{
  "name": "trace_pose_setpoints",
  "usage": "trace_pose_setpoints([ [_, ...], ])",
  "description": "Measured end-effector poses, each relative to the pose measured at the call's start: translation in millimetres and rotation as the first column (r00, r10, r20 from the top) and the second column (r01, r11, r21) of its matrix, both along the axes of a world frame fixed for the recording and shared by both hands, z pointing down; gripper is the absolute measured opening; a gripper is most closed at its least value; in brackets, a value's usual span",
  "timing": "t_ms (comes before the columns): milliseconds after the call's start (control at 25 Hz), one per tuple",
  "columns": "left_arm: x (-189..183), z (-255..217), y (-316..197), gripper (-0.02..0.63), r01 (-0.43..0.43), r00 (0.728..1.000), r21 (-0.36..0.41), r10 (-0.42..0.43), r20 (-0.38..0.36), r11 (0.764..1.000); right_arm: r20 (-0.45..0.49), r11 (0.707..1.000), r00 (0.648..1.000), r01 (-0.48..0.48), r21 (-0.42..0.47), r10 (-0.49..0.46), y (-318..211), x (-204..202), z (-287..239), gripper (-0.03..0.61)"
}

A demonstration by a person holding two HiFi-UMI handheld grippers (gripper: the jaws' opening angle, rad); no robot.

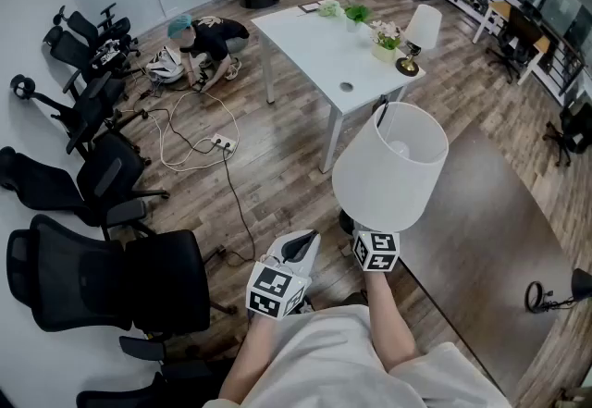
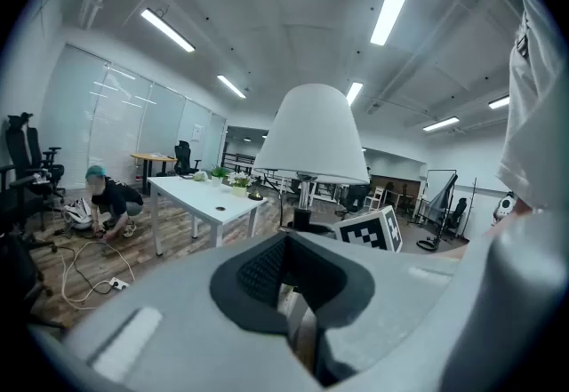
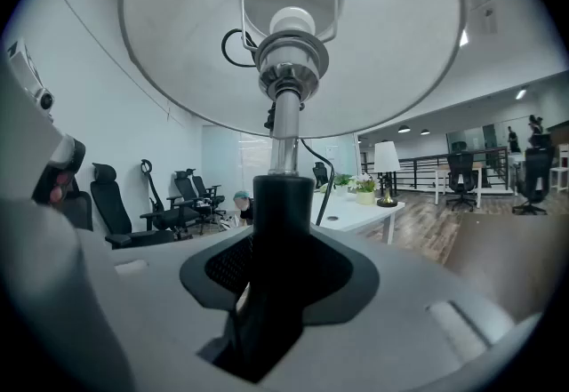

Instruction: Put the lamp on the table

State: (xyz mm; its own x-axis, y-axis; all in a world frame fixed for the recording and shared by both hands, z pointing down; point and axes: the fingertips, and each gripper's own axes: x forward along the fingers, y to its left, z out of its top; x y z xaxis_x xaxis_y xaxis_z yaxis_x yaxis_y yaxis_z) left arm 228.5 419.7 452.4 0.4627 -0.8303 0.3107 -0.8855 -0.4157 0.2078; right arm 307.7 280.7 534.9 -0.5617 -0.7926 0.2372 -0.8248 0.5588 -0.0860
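The white table [image 1: 314, 45] stands on the wood floor ahead, one corner turned toward the person. The lamp [image 1: 390, 166] is not on it — it hangs in the air short of that near corner and off to its right, well apart from the top. A second, smaller lamp [image 1: 423, 27] stands by the table's right edge, with a pot of flowers [image 1: 384, 38] just beside it.

The carried lamp is upright, its white shade above the right gripper [image 1: 370, 244]. In the right gripper view the jaws are clamped on the lamp's black stem [image 3: 280, 204], low down; the metal neck, the bulb and the open underside of the shade rise straight over them. The bare right forearm [image 1: 393, 323] reaches forward from the body to this gripper.

The left gripper [image 1: 301, 247] is held lower and close beside the right one, pointing forward at the floor. In its own view the jaws are drawn together with nothing between them, and the lamp's shade [image 2: 311, 132] shows just beyond, apart from them.

Each gripper carries a cube of black-and-white square markers — the patterns are plain, but they hold no letters that can be read.

A person [image 1: 208, 38] crouches on the floor off the table's left edge.
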Motion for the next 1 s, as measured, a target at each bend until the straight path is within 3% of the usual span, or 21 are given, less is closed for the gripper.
trace_pose_setpoints([
  [560,-22,3,-32,0.0,0.017,1.0,-0.004,-0.017,-0.014,1.0,-0.005,1.0,1.0,0.015,0.019,-0.015,-27,-26,2,0.164],
  [1000,-42,8,-122,0.0,-0.043,0.999,-0.031,0.043,0.004,0.999,-0.016,1.0,1.0,-0.013,0.025,0.014,-123,-56,9,0.166],
])
